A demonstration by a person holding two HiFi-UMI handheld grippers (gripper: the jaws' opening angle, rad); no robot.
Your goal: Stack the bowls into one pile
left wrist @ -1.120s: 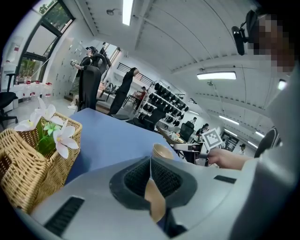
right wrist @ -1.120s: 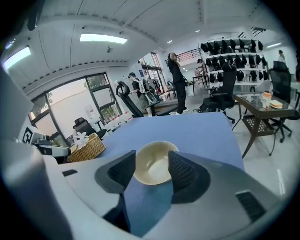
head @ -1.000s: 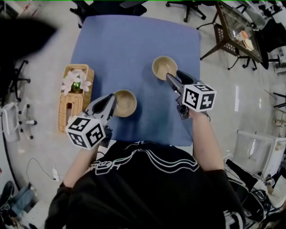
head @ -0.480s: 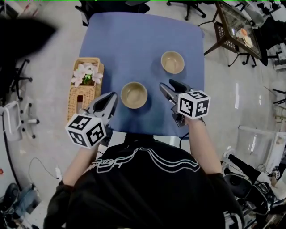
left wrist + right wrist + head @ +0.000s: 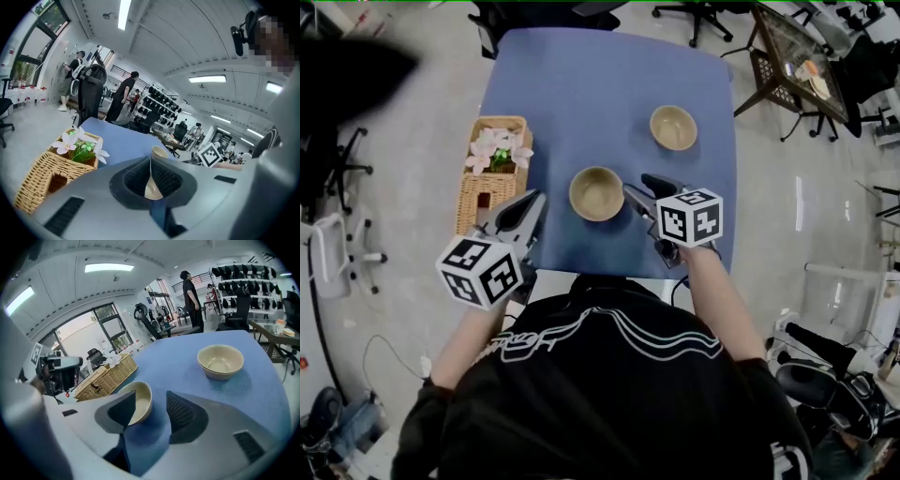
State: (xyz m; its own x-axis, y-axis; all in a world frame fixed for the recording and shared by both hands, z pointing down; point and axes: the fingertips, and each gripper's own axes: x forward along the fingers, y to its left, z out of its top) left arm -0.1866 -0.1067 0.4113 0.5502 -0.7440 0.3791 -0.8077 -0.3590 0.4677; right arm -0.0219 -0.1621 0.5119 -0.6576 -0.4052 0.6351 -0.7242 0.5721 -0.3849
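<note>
2 bowls, both round, smooth, cream-beige, matte, w/ shallow curved walls. Near bowl sits on the front part of the table. Far bowl is further back & to the right, well apart from it, not stacked. Both upright, mouths up, empty. Round, so no long axis to speak of.

Table: squarish w/ rounded corners, top a flat blue cloth-like surface. Just beside its left edge is a rectangular woven wicker basket w/ white-pink flowers on top. Floor pale grey, slightly glossy. Room = big open office/lab: black office chairs, glass-top side table at far right, ceiling strip lights, people standing in the bkgd.

R gripper: jaws spread apart, grasping nothing. Tips are just right of near bowl, low over the blue top. In the right gripper view the bowl's rim shows partly behind one jaw, pads not on it.

L gripper: jaws closed together, only a thin slit btwn them, nothing held. It's at the table's front-left edge, btwn basket & near bowl, touching neither.
</note>
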